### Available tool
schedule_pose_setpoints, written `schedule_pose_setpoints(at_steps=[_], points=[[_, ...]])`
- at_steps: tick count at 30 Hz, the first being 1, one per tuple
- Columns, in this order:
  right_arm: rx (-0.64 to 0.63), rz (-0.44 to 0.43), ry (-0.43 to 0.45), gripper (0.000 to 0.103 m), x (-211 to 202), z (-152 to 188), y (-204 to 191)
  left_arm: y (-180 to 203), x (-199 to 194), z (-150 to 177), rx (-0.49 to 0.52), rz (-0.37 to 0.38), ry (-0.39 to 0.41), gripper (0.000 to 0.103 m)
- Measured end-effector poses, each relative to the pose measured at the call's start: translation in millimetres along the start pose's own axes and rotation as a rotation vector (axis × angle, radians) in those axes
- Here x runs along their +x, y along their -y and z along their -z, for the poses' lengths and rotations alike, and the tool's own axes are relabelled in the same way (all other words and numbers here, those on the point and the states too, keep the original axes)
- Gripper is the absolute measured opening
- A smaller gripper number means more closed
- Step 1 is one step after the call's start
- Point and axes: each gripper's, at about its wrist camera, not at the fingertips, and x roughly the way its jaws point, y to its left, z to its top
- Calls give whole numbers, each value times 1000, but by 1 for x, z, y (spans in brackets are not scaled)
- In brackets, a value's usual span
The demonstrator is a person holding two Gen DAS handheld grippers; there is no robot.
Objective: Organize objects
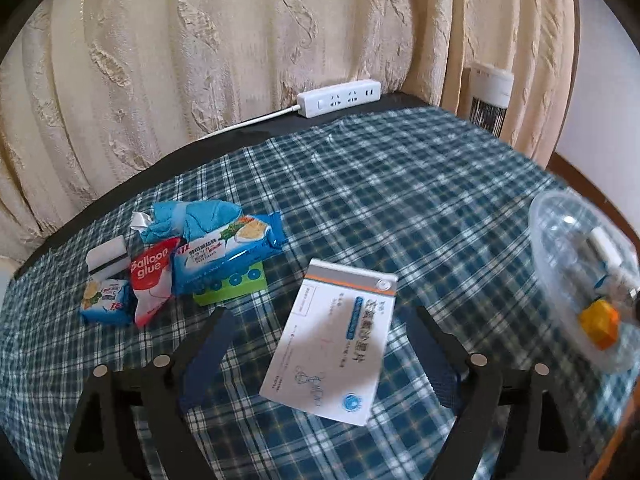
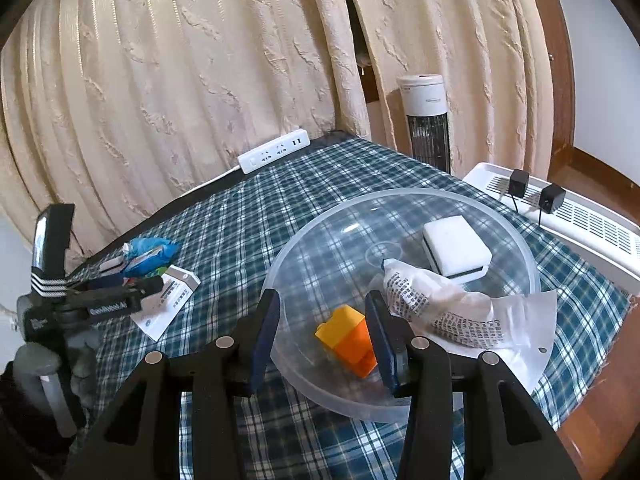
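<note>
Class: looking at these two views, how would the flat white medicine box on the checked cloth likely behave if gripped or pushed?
The medicine box looks like thin card, so probably light and easily crushed. It lies flat, so it should slide, not roll. The cloth may bunch under it.

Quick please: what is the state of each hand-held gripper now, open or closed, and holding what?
Left hand-held gripper: open wide, astride the white box, not gripping it.
Right hand-held gripper: open over the clear bowl, holding nothing.
</note>
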Motion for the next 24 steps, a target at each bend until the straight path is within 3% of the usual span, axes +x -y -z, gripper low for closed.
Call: schedule_pose_setpoints(at_steps=[5,13,14,16,24], points=[[9,-7,0,51,2,1,2,-3,18,9,22,2,-53,91],[14,-14,-9,51,5,1,3,5,22,13,60,10,-68,90],[13,-14,-9,51,5,1,3,5,22,13,63,4,-68,88],[14,-14,-7,51,5,1,2,7,24,12,67,7,-79,70],[18,-17,12,51,3,-2,4,25,1,-2,86,52,-22,67]])
